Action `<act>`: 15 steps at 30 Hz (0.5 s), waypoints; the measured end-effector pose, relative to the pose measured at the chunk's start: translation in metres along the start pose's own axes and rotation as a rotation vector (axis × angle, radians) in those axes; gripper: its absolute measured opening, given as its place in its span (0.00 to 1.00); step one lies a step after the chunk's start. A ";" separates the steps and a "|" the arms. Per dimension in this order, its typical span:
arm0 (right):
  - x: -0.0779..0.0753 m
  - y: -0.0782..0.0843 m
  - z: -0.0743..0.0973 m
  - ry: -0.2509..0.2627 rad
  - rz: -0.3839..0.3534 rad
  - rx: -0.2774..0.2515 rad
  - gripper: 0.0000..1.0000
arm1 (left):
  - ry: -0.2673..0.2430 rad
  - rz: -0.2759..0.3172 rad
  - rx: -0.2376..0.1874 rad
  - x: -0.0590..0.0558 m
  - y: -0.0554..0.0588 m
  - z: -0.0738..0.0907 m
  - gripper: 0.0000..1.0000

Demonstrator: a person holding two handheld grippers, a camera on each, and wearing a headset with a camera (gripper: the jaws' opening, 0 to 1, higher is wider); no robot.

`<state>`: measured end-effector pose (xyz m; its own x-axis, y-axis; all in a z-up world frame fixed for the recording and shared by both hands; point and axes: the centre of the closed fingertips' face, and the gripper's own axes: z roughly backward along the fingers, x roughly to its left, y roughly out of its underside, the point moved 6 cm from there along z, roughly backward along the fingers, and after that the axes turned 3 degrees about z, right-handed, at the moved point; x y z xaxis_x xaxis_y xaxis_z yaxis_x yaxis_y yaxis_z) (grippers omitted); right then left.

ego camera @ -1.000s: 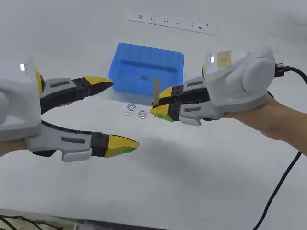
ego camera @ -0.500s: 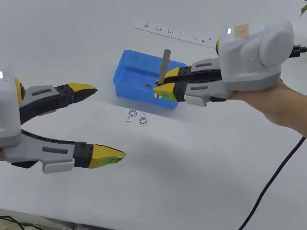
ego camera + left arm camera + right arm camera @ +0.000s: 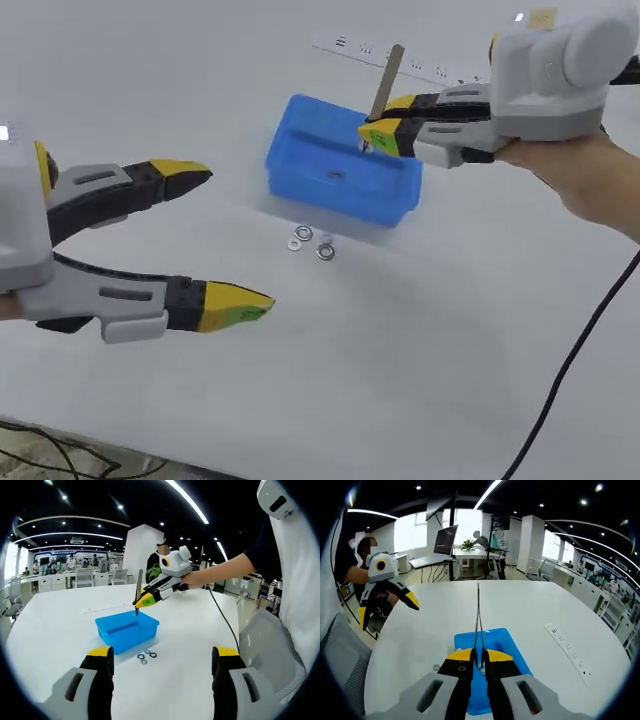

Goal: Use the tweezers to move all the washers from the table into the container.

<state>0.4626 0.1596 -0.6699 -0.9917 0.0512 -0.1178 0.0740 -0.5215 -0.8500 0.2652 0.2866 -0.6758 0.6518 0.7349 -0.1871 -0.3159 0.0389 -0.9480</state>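
The blue container [image 3: 390, 195] stands mid-table with one washer [image 3: 335, 177] on its floor. Three washers [image 3: 303, 233] lie on the white table just in front of it, also seen as washers [image 3: 145, 656] in the left gripper view. My right gripper [image 3: 375, 135] hovers over the container's right part, shut on the slim metal tweezers [image 3: 388, 75], whose tips point down into the bin. Whether the tips hold a washer is too small to tell. My left gripper [image 3: 228, 237] is wide open at the left, holding nothing. From the right gripper [image 3: 479, 655], the tweezers [image 3: 478, 610] run out over the container [image 3: 502, 637].
A white power strip [image 3: 420, 62] lies behind the container. A black cable [image 3: 575, 375] trails from the right hand to the table's front right. Bare white table [image 3: 400, 350] spreads in front of the washers. Desks, chairs and people fill the background room.
My right gripper has carried the tweezers from beside the washers up and back to above the container. The left gripper stays open and about where it was. The head camera has shifted.
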 end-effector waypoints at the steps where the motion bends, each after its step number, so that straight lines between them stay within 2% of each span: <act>1: -0.002 0.004 -0.004 -0.001 0.001 0.003 0.10 | -0.001 0.003 0.002 0.000 0.001 0.000 0.86; 8: -0.004 0.026 -0.021 -0.013 -0.030 -0.012 0.10 | -0.017 0.029 0.013 -0.001 0.006 0.001 0.85; 15: 0.001 0.041 -0.030 -0.007 -0.035 -0.011 0.10 | -0.014 0.049 0.020 -0.003 0.008 0.002 0.85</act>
<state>0.4680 0.1637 -0.7201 -0.9944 0.0636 -0.0847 0.0406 -0.5097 -0.8594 0.2591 0.2858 -0.6825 0.6253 0.7460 -0.2291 -0.3612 0.0165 -0.9323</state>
